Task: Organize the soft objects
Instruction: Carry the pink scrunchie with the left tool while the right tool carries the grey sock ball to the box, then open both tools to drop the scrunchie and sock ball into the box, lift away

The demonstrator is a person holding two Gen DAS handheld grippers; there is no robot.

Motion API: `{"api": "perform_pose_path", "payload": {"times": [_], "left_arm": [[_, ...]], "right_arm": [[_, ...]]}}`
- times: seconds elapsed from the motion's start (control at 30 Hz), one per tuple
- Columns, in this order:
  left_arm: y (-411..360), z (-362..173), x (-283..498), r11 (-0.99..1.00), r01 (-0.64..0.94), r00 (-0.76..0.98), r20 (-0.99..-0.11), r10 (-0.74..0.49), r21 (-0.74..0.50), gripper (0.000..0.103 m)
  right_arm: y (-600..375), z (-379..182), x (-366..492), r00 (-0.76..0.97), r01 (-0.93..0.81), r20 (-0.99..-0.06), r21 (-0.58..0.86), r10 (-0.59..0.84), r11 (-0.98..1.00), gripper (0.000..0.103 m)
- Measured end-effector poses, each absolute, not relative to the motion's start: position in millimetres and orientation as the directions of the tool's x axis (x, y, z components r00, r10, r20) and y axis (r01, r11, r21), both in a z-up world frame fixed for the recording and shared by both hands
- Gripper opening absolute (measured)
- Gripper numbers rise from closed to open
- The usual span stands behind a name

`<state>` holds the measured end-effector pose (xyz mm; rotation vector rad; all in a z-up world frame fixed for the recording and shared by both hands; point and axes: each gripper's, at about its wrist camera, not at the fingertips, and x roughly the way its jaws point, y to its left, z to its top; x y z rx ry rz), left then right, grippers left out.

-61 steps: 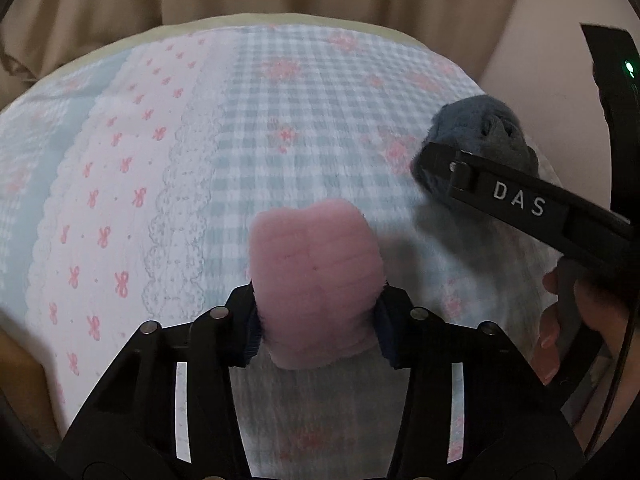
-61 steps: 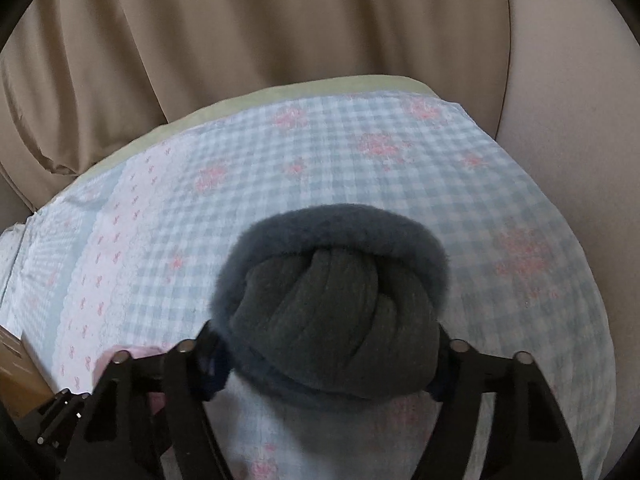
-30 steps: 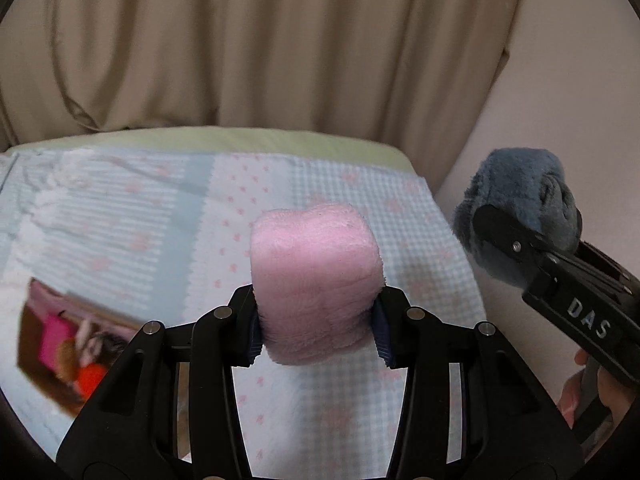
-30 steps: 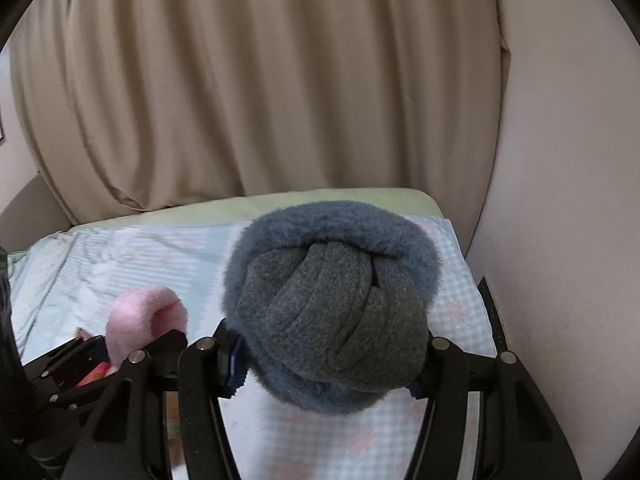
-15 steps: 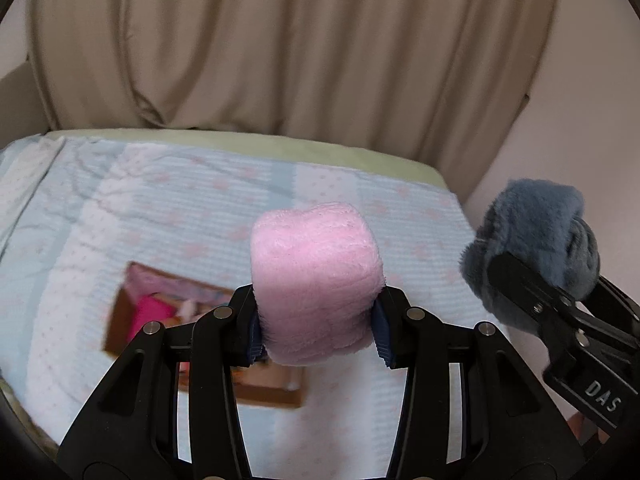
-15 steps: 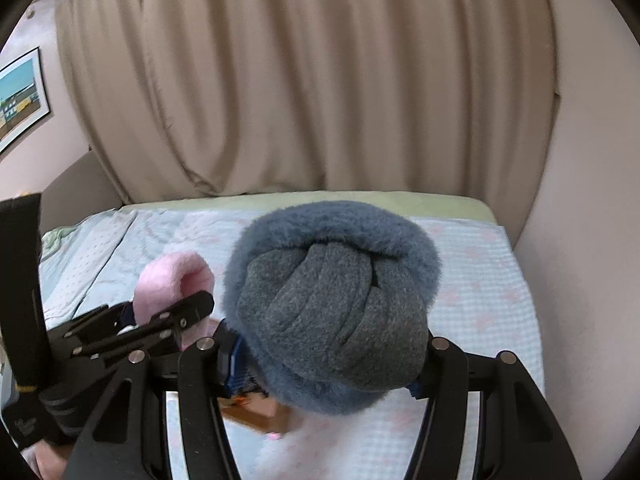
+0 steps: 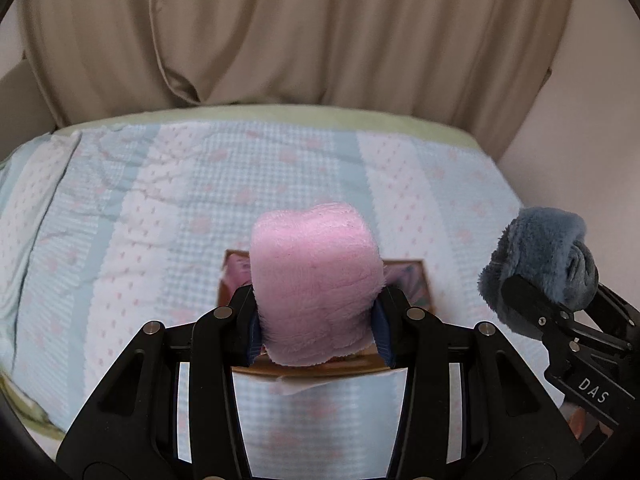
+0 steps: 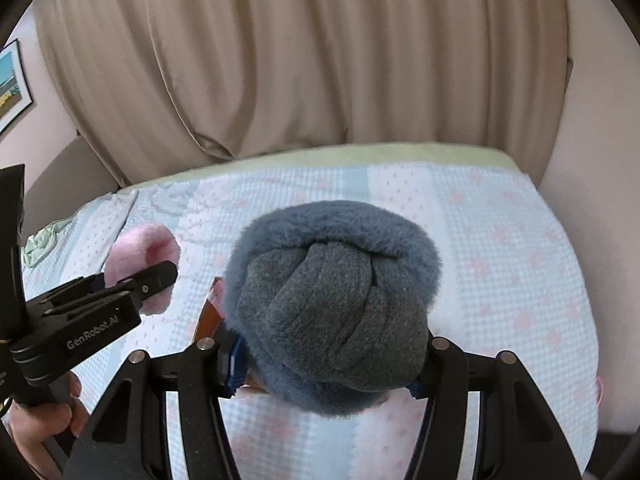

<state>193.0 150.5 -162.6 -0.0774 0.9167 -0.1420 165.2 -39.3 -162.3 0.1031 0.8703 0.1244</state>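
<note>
My left gripper (image 7: 316,312) is shut on a rolled pink fluffy sock (image 7: 316,272) and holds it in the air above a brown cardboard box (image 7: 420,280) on the bed. The pink sock also shows in the right wrist view (image 8: 144,256). My right gripper (image 8: 324,356) is shut on a rolled grey-blue fluffy sock (image 8: 328,300), also held above the bed; a corner of the box (image 8: 206,316) shows just left of it. In the left wrist view the grey sock (image 7: 536,256) and right gripper sit at the right. The sock hides most of the box's inside.
The bed (image 7: 160,208) has a pale blue and pink checked cover. A beige curtain (image 7: 320,32) hangs behind it, and a plain wall (image 8: 592,160) stands to the right. A framed picture (image 8: 12,84) hangs at far left.
Both grippers have carried their socks leftward over the bed; the cardboard box has come from the left into place directly under the pink sock. Both grips are unchanged.
</note>
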Motion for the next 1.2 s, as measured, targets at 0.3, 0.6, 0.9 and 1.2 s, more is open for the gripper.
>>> {"api": "perform_pose_path", "payload": {"times": [0.3,0.6,0.9,1.2], "left_arm": [[173,-215,232,0.975,0.154,0.478,-0.852,-0.214,-0.159,0.04],[153,-285,277,0.967,0.194,0.335,-0.916,-0.222,-0.163,0.04],[140,-363,301,0.97,0.191,0.181,-0.965,-0.188,-0.153,0.04],[131,-377,300,0.969,0.224,0.155,-0.977,-0.145,-0.108,0.103]], "right_arm": [[-9,-220,195,0.503,-0.001,-0.854,0.152,0.132,0.988,0.055],[-18,-284,244,0.342,0.052,-0.927,0.181,0.153,0.982,0.055],[-28,-347,280,0.188,0.078,-0.961,0.22,0.202,0.972,0.055],[-33,-358,294,0.154,0.085,-0.966,0.221,0.206,0.972,0.103]]}}
